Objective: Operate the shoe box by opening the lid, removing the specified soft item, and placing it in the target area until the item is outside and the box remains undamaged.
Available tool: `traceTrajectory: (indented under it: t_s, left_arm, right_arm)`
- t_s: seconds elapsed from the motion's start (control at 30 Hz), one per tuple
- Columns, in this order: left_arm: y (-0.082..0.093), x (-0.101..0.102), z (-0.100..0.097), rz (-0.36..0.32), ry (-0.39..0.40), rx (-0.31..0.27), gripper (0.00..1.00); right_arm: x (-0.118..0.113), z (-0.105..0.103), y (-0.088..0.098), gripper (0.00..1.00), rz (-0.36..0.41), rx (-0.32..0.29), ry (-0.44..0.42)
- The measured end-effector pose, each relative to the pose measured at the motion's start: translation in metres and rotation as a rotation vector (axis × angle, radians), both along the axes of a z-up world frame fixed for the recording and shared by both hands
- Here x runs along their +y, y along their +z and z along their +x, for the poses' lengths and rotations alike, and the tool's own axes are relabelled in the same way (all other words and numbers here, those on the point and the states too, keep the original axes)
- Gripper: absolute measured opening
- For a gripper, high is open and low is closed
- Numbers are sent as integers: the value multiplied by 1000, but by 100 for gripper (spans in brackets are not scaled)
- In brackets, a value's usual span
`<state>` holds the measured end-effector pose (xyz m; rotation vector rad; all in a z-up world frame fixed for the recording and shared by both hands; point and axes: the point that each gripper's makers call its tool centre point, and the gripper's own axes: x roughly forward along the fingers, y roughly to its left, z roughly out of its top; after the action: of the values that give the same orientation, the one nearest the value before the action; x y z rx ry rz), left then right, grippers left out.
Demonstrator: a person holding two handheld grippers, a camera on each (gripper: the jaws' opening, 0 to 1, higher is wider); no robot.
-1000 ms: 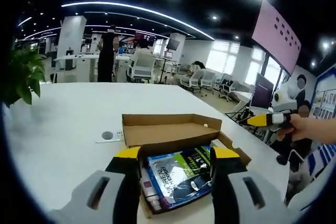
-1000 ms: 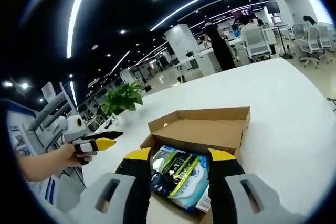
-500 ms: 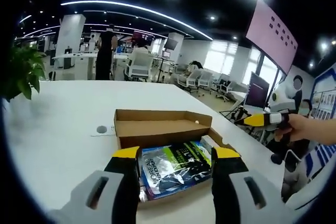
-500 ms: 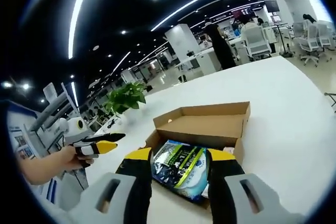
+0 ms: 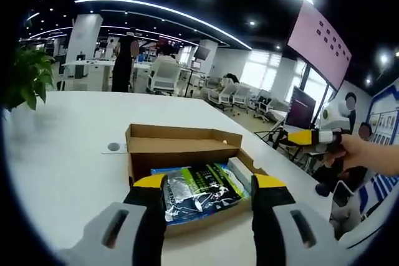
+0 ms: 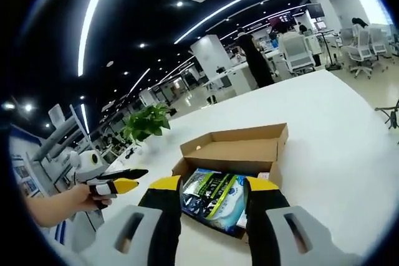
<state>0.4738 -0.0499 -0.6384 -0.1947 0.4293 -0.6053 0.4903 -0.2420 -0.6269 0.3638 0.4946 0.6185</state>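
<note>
In the left gripper view, my left gripper (image 5: pixel 209 182) hangs with its jaws spread and empty just short of the cardboard shoe box (image 5: pixel 146 163) on the white table (image 5: pixel 56 147). The lid (image 5: pixel 184 141) is already folded back, so opening is done. The soft item, a glossy blue-and-green packet (image 5: pixel 199 188), lies inside the box, so lifting it out and setting it down remain. Its print is too blurred to read.

In the right gripper view, my right gripper (image 6: pixel 212 185) is likewise spread and holding nothing, framing the packet (image 6: pixel 215 194) in the open box (image 6: pixel 240 151). White lettering shows there, but I can't read it.
</note>
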Motion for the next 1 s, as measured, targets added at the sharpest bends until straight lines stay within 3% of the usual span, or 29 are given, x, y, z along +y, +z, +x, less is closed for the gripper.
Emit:
traceTrajectory:
  t_s: [0.57,0.67,1.0]
  left_arm:
    - [-11,-1,-8,-7,-8,26,64]
    - [-16,-1,-9,32,-18,19,68]
    - [-15,-3,-4,4,-22,22,79]
  right_arm:
    - [6,-13,-5,37,-25,8,28]
    - [7,-15,-7,37,-21,13,30]
    - [12,-16,-12,37,-21,35,44]
